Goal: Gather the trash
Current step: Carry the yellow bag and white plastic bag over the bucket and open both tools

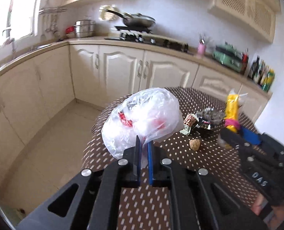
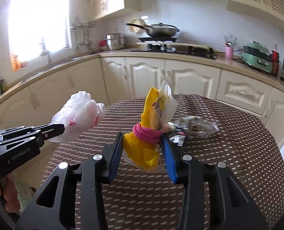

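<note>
Left gripper (image 1: 144, 145) pinches the crumpled clear plastic bag with red print (image 1: 142, 118) above the table edge; thin film could slip free. Right gripper (image 2: 142, 141) clamps the yellow packet bound with a pink band (image 2: 149, 134), which is top-heavy and might tip. Wrappers (image 1: 201, 122) and a walnut (image 1: 194, 144) remain on the round brown polka-dot tablecloth (image 1: 199, 163), in a cream-cabinet kitchen.

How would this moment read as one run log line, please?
left gripper: shut on white bag | right gripper: shut on yellow packet | both lifted above table | wrappers, nut remain
</note>
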